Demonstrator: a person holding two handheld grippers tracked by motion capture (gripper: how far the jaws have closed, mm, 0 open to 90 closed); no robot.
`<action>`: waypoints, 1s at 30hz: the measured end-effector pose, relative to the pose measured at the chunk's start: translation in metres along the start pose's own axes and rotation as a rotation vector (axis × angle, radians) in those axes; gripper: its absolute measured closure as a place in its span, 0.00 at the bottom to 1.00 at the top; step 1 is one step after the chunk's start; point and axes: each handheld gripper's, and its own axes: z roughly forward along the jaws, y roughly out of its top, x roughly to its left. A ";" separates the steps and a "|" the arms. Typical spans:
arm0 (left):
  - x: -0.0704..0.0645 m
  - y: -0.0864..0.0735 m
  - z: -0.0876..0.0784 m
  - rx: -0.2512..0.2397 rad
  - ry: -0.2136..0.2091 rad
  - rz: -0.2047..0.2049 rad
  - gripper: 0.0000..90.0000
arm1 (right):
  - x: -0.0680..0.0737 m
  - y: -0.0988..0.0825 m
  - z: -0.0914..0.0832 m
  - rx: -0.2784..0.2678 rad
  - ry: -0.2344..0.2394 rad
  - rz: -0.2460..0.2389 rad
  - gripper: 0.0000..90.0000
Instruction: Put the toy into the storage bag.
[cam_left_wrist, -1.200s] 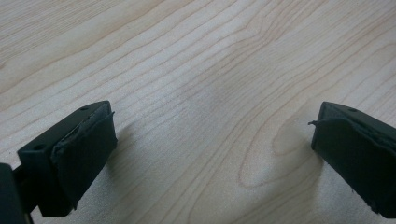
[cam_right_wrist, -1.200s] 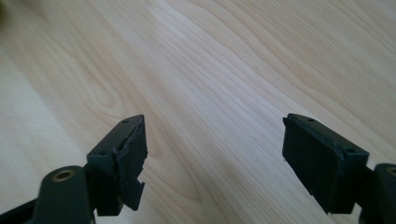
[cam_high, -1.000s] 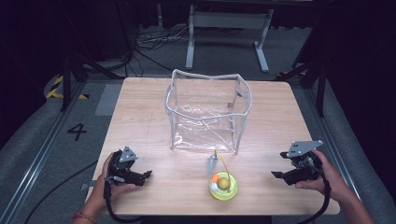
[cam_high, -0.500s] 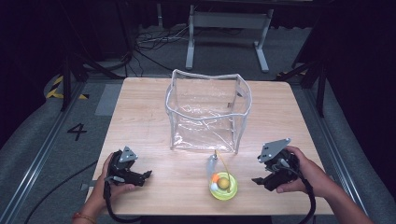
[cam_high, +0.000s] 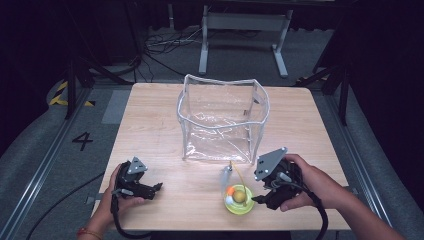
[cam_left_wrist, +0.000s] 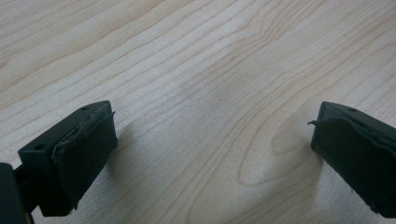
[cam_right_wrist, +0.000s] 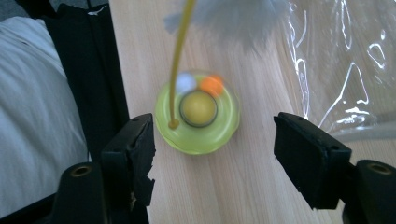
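Observation:
A yellow-green round toy (cam_high: 239, 198) lies near the table's front edge, with a yellow ball in its middle and a thin yellow stalk ending in a grey feather (cam_high: 226, 175). My right gripper (cam_high: 260, 198) hovers just right of it, tilted down and open. Its jaws have just been closing a little. In the right gripper view the toy (cam_right_wrist: 198, 114) sits ahead between the two jaws of the right gripper (cam_right_wrist: 215, 140), untouched by either pad. My left gripper (cam_high: 157, 189) rests open at the front left, and in its own view the left gripper (cam_left_wrist: 212, 135) has bare wood between its jaws.
A clear plastic bag (cam_high: 222, 122) stands open-topped in the middle of the wooden table (cam_high: 150, 125), just behind the toy; its wrinkled wall (cam_right_wrist: 345, 60) is close on the right in the right gripper view. Dark floor, cables and a metal stand lie beyond the table.
The right hand has carried its gripper leftward from the table's right edge up to the toy and lifted it slightly. The left gripper has stayed put.

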 end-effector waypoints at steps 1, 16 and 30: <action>0.000 0.000 0.000 0.000 0.000 0.000 0.01 | 0.001 0.003 0.000 0.007 0.003 -0.009 0.35; 0.000 0.000 0.000 0.000 0.000 -0.001 0.01 | 0.004 0.041 -0.001 0.058 0.029 -0.104 0.93; 0.000 0.000 0.000 0.000 0.000 -0.001 0.01 | -0.005 0.029 -0.026 0.127 -0.018 -0.090 0.99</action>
